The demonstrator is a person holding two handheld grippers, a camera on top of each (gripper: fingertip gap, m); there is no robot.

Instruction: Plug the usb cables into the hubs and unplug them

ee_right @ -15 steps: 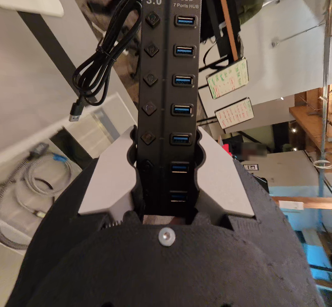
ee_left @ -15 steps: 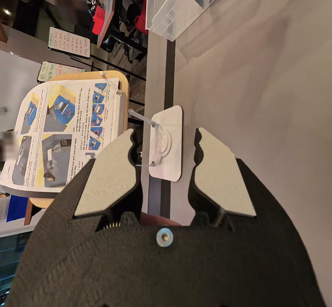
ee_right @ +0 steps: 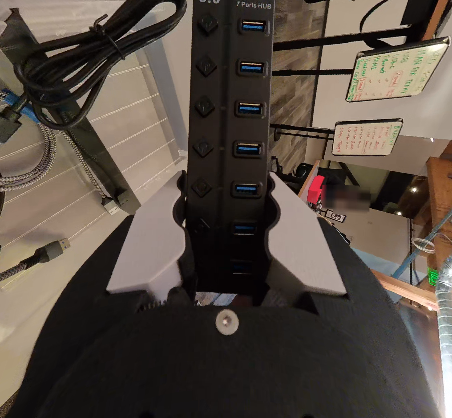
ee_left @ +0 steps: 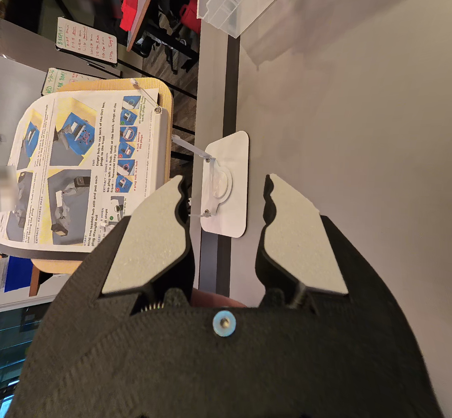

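We judge the task barely begun: every visible port on the black hub (ee_right: 231, 112) is empty. Our right tongs (ee_right: 226, 230) are clamped on its lower end, a loose grey plug (ee_right: 54, 249) at nine o'clock. Our left tongs (ee_left: 223, 200) gape empty over the tabletop (ee_left: 342, 161).

Grey matte table top (ee_left: 342, 137), crossed near its edge by a dark strip (ee_left: 231, 83). Bears a white rounded plate (ee_left: 241, 156), flat on the surface and overlapping that strip, with a clear bracket (ee_left: 217, 186) fixed to it by two screws. Farther along, holds a clear plastic bin (ee_left: 232, 7). In the right wrist view, a braided USB cable (ee_right: 52, 249) lying low; on bare top or inside a bin, cannot tell.
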